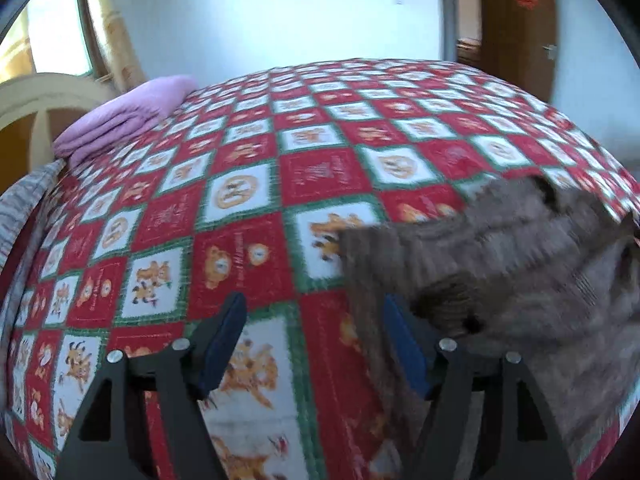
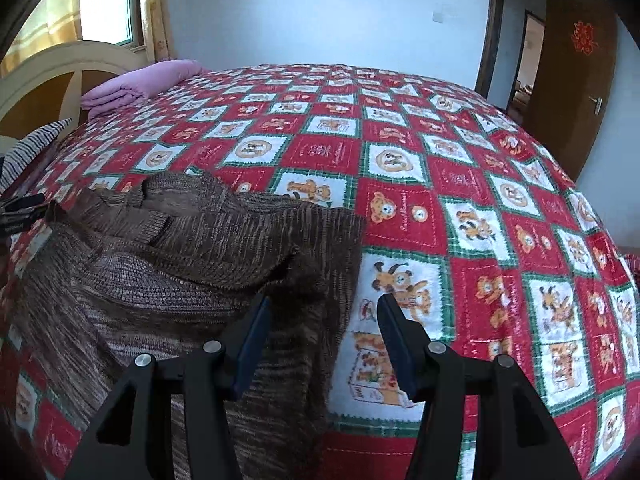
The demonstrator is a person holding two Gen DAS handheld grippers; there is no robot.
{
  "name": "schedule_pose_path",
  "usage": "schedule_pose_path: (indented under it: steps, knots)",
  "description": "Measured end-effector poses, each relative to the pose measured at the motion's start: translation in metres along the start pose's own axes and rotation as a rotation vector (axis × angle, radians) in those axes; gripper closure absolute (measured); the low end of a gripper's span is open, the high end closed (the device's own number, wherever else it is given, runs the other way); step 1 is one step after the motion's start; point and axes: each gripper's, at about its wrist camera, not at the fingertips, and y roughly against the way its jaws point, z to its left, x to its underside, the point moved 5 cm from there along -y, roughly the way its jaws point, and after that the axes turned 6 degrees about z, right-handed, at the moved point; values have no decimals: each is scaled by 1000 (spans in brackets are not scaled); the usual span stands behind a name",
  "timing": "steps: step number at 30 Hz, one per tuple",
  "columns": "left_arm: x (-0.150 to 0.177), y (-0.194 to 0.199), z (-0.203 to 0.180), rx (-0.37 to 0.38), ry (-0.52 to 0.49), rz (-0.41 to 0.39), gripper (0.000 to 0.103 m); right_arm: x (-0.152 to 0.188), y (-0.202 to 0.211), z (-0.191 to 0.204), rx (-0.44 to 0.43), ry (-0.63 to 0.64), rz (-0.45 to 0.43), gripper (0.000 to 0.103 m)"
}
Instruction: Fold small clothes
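Brown marled knit sweater (image 2: 192, 248) rumpled on checked bedspread (image 2: 480, 216), both hand-held grippers (image 1: 316, 344) (image 2: 324, 340) parted, gripping nothing.

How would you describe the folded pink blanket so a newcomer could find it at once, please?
Start at the bed's red checked bedspread. Follow it to the far corner by the cream headboard. The pink blanket lies folded there, plain lilac-pink, unlike the brown knit sweater.

A brown knitted garment (image 2: 192, 248) lies rumpled on a red, white and green checked bedspread (image 2: 480, 208). The right gripper (image 2: 322, 304) hovers with its jaws apart over the garment's right edge, pads gripping nothing. A folded pink blanket (image 2: 140, 82) sits at the far corner.
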Motion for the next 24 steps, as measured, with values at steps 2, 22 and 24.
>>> schedule_pose_path:
  steps: [2,22,24]
  knots:
    - [4,6,-11,53,-44,-14,30,1,1,-5,-29,-3,-1,47]
    - [34,17,-49,174,-407,-39,30,-4,-22,14,-40,191,19,47]
    - [29,10,-59,173,-440,-45,30,-8,-26,18,-30,212,16,47]
